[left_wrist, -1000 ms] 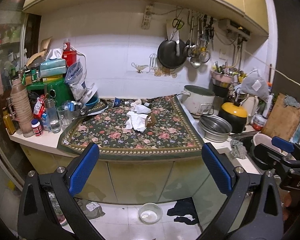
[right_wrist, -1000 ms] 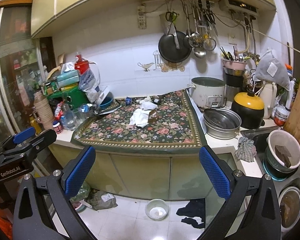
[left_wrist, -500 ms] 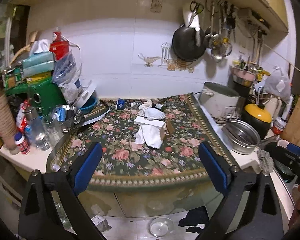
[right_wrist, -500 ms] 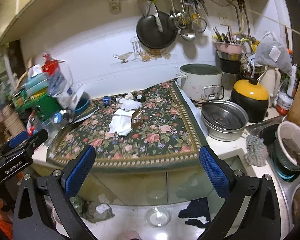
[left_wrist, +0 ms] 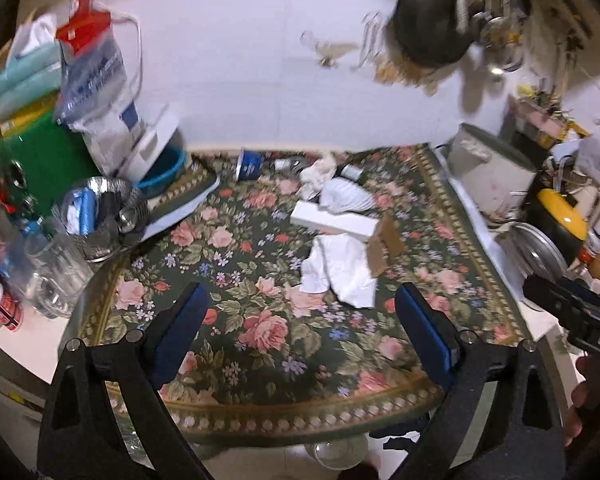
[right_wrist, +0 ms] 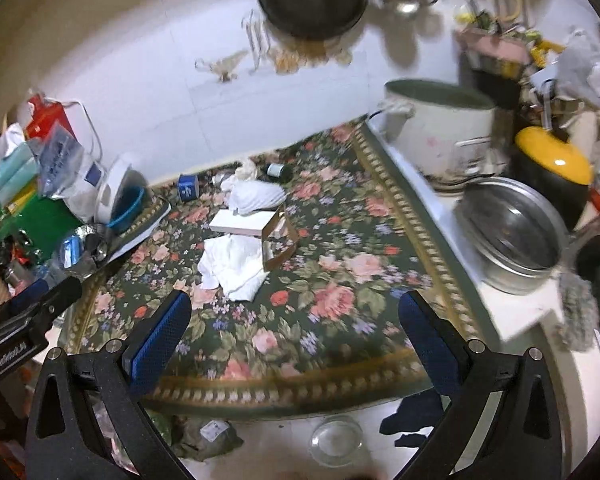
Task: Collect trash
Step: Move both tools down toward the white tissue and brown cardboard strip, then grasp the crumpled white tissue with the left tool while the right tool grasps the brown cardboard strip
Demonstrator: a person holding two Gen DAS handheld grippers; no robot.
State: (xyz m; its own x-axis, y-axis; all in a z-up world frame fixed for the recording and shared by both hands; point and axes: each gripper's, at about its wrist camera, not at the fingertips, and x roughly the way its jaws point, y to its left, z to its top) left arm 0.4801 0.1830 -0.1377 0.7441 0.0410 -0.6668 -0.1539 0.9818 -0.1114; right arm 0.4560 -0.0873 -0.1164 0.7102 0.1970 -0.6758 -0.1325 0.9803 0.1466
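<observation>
Trash lies on the floral cloth [left_wrist: 260, 320]: a crumpled white paper [left_wrist: 340, 272], an open white carton [left_wrist: 334, 222] with a brown flap, more crumpled tissue [left_wrist: 346, 198], a small dark bottle [left_wrist: 350, 172] and a blue cup [left_wrist: 248, 166] on its side. The same pile shows in the right wrist view: paper [right_wrist: 232, 266], carton [right_wrist: 244, 222], blue cup [right_wrist: 188, 188]. My left gripper [left_wrist: 300, 332] is open and empty, just short of the paper. My right gripper [right_wrist: 296, 340] is open and empty over the cloth's near edge.
A rice cooker [right_wrist: 440, 128], a steel basin [right_wrist: 512, 240] and a yellow-lidded pot [right_wrist: 552, 164] stand at the right. Jars, a glass [left_wrist: 60, 276], a foil tray [left_wrist: 104, 216] and a green box [left_wrist: 40, 160] crowd the left. A pan [left_wrist: 432, 28] hangs on the wall.
Both grippers have moved forward and tilted down toward the counter; the trash pile now looks larger and closer. Both stay open and empty.
</observation>
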